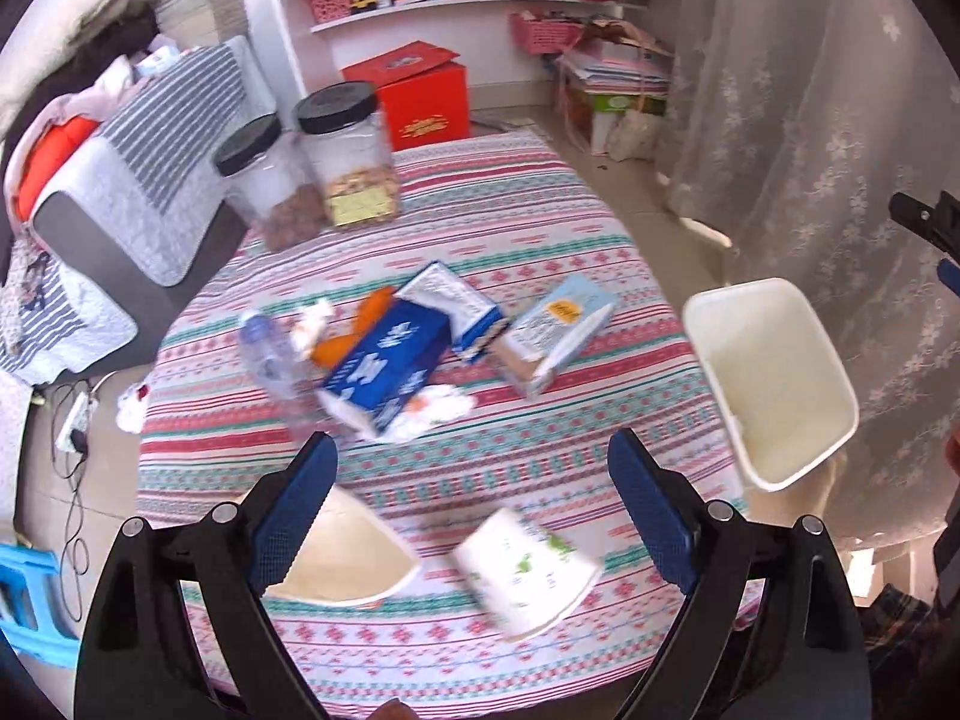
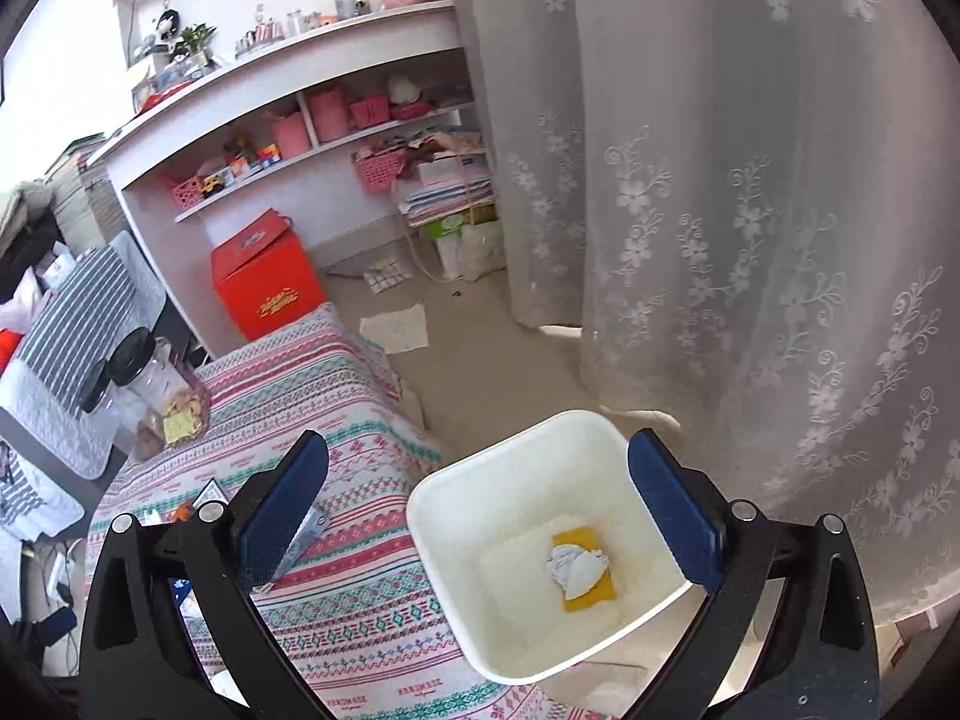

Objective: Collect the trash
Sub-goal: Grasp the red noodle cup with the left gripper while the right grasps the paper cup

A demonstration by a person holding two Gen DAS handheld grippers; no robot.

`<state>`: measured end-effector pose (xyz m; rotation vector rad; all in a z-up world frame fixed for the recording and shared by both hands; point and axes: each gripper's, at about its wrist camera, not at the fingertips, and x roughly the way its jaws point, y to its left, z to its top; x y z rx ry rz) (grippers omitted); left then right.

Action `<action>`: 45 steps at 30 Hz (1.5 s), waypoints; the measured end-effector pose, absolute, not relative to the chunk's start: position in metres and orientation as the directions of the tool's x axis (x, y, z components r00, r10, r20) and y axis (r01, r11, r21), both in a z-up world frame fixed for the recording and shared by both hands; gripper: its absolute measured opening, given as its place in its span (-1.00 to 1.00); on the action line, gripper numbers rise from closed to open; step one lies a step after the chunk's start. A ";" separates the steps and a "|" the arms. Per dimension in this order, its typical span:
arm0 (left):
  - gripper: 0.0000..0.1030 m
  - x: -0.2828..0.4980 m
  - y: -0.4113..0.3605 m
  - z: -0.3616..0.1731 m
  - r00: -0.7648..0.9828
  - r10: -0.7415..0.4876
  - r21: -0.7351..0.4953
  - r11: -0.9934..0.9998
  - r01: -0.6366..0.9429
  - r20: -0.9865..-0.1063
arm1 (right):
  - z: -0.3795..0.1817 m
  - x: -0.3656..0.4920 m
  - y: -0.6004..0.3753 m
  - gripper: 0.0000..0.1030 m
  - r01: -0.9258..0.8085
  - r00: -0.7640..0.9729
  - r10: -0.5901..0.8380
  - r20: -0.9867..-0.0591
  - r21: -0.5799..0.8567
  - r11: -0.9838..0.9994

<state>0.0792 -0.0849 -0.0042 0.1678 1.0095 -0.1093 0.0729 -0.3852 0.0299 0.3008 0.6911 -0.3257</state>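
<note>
Trash lies on the patterned table (image 1: 540, 228): a dark blue carton (image 1: 390, 372), a blue-white box (image 1: 462, 306), a light blue carton (image 1: 555, 330), a clear plastic bottle (image 1: 270, 354), crumpled white tissue (image 1: 438, 408), orange peel (image 1: 366, 324). My left gripper (image 1: 474, 510) is open and empty above the near table edge. The white bin (image 2: 540, 570) stands beside the table and also shows in the left wrist view (image 1: 774, 384); a yellow sponge (image 2: 591, 594) and a white wad (image 2: 573, 564) lie in it. My right gripper (image 2: 480, 522) is open and empty right above the bin.
A tissue pack (image 1: 528, 570) and a cream bowl (image 1: 348, 558) lie near my left gripper. Two black-lidded jars (image 1: 354, 156) stand at the table's far side. A sofa (image 1: 108, 192) is on the left, a curtain (image 2: 750, 210) on the right, a red box (image 2: 264, 276) on the floor.
</note>
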 end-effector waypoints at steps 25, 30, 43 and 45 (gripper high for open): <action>-0.30 0.075 0.105 -0.108 0.329 -0.223 -0.372 0.773 -0.513 -0.918 | -0.003 0.098 -0.271 0.87 0.019 0.642 0.078 -0.762 0.118 0.993; -0.75 0.081 0.109 -0.108 0.333 -0.203 -0.345 0.822 -0.453 -0.921 | -0.030 0.091 -0.210 0.87 -0.202 0.557 0.165 -0.814 0.060 0.978; -0.91 0.088 0.143 -0.045 0.556 -0.172 -0.349 0.908 -0.230 -0.813 | -0.118 0.087 -0.141 0.86 -0.359 0.201 0.297 -0.934 0.212 0.909; -0.91 0.089 0.149 -0.049 0.559 -0.202 -0.385 0.893 -0.231 -0.804 | -0.126 0.088 -0.134 0.86 -0.375 0.172 0.302 -0.938 0.221 0.900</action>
